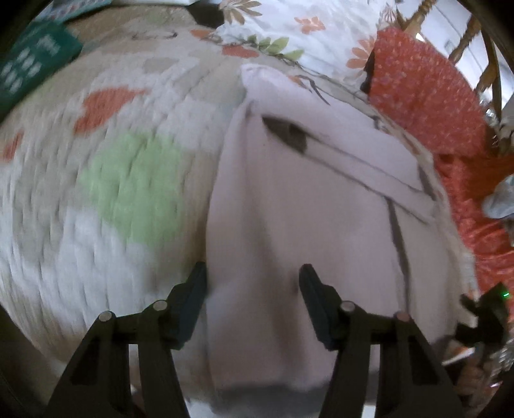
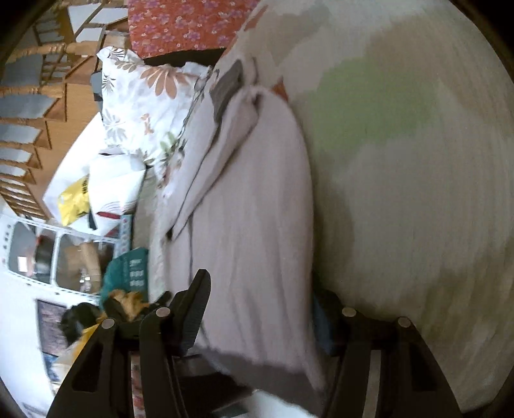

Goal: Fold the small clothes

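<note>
One pale lilac folded cotton garment (image 1: 289, 205) lies on a bed covered by a quilted cream bedspread with orange and green patches (image 1: 106, 167); it sits right of the spread's middle in the left wrist view. A dark opening shows near the garment's far end.

Two grippers. The left gripper (image 1: 252, 273) is spread wide and grasps nothing: its left finger sits at the garment's left edge, its right finger over the cloth. The right gripper (image 2: 257, 289) is also spread, with the lilac garment (image 2: 250, 209) lying between its fingers; the right finger is largely hidden behind the cloth edge, so whether it pinches fabric I cannot tell.

Left to right in the left wrist view: one dark green printed cloth (image 1: 29, 64) at the far-left bed edge, one white floral-print pillow (image 1: 289, 29) at the head, one red-orange patterned fabric (image 1: 427, 96) beside it.

Room, right wrist view: wooden slatted furniture (image 2: 35, 106) upper left, one yellow-and-white plastic bag (image 2: 75, 201) below it. Both views are motion-blurred.
</note>
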Demonstrator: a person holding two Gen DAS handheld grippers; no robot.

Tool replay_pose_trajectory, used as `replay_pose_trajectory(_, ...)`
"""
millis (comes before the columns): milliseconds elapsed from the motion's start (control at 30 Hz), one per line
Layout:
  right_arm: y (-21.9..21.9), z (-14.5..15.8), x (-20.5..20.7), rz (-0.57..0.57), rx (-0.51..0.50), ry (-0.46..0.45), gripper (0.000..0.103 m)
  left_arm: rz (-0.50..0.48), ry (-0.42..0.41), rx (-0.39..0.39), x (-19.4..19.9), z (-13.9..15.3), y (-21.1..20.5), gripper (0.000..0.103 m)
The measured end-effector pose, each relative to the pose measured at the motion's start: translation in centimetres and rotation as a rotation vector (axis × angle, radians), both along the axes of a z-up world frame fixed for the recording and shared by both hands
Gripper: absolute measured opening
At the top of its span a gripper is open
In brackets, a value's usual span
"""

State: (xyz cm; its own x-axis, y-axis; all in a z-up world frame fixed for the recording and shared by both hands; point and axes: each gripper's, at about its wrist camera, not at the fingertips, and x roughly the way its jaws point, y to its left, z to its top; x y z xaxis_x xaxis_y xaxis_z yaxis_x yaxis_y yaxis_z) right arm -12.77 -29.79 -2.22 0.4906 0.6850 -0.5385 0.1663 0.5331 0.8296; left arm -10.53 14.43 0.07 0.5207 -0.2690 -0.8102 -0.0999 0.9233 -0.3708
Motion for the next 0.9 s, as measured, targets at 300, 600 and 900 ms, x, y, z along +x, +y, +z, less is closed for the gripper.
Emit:
replay_pose_trajectory(300, 3.0, -0.8, -3.9, 0.067, 0.02, 0.016, 0.063, 0.036, 0.109, -0.185, -5.6, -3.6, 0.3, 0.057)
replay_pose_trajectory(600, 5.8, -1.3, -4.8, 0.132, -0.019, 0.021, 0.059, 0.039, 0.162, -0.258, -6.4, -5.2, 0.1, 0.047)
replay_pose_trajectory(900, 6.3, -1.0, -5.3, 0.079, -0.167, 0.036, 0.007, 0.078, 0.17, -0.145, -7.0, -2.2, 0.5, 0.007)
